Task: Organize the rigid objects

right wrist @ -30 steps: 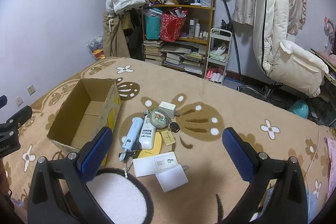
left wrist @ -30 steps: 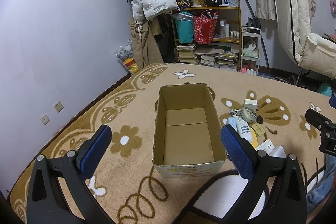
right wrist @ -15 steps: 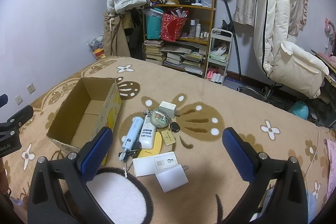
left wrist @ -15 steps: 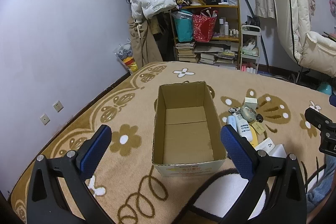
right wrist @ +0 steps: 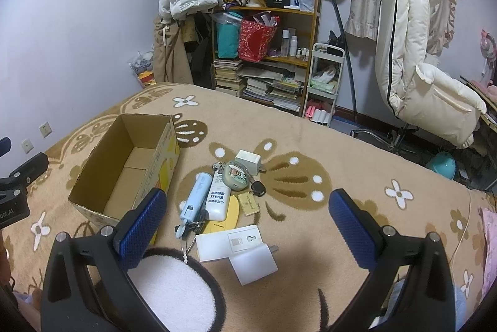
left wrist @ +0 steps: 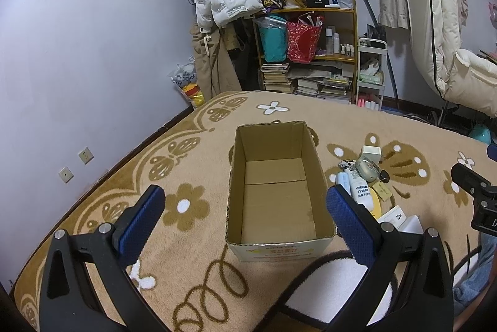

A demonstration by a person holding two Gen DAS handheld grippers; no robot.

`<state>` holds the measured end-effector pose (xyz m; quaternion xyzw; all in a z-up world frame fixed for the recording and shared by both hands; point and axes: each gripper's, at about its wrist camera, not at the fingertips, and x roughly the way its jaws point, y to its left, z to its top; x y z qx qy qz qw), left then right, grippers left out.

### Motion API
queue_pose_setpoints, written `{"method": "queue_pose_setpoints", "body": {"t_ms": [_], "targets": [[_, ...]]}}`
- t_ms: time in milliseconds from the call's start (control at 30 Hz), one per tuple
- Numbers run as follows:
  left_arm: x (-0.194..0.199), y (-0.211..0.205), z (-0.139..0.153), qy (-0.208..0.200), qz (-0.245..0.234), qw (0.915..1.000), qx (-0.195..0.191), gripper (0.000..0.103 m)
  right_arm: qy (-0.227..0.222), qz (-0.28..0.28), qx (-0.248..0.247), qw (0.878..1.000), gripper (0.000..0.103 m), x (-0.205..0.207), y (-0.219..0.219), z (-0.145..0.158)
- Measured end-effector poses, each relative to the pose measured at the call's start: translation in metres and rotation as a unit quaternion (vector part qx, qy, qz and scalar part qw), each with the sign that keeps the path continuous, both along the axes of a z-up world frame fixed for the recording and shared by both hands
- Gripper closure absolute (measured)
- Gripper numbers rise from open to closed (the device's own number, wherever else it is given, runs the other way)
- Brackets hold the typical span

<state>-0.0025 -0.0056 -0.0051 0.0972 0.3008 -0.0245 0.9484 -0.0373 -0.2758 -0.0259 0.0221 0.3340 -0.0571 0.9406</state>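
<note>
Both grippers, left gripper (left wrist: 243, 209) and right gripper (right wrist: 247, 215), spread wide and empty; pile sits on carpet just right of empty cardboard box (right wrist: 124, 167); white bottle (right wrist: 219, 198) looks light, stiff, slick, so pinch mid-body across its width.

one box (right wrist: 124, 167), two tubes (right wrist: 195, 195) (side by side), two white chargers (right wrist: 248, 159).

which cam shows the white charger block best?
Right wrist: the white charger block lies unobstructed at the far end of the pile. Left wrist shows it smaller, near the frame's right side, beside the cardboard box.
</note>
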Motion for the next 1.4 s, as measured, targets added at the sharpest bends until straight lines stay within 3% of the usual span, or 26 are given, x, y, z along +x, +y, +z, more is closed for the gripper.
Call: {"method": "queue_pose_setpoints", "body": {"t_ms": [967, 1400], "targets": [[0.003, 0.004, 0.000, 0.001, 0.002, 1.0000, -0.005, 0.000, 0.003, 0.003, 0.000, 1.000, 0.000, 0.001, -0.007, 0.003], [0.041, -0.001, 0.016, 0.009, -0.010, 0.9999, -0.005, 0.000, 0.012, -0.003, 0.012, 1.000, 0.000, 0.015, -0.019, -0.006]]}}
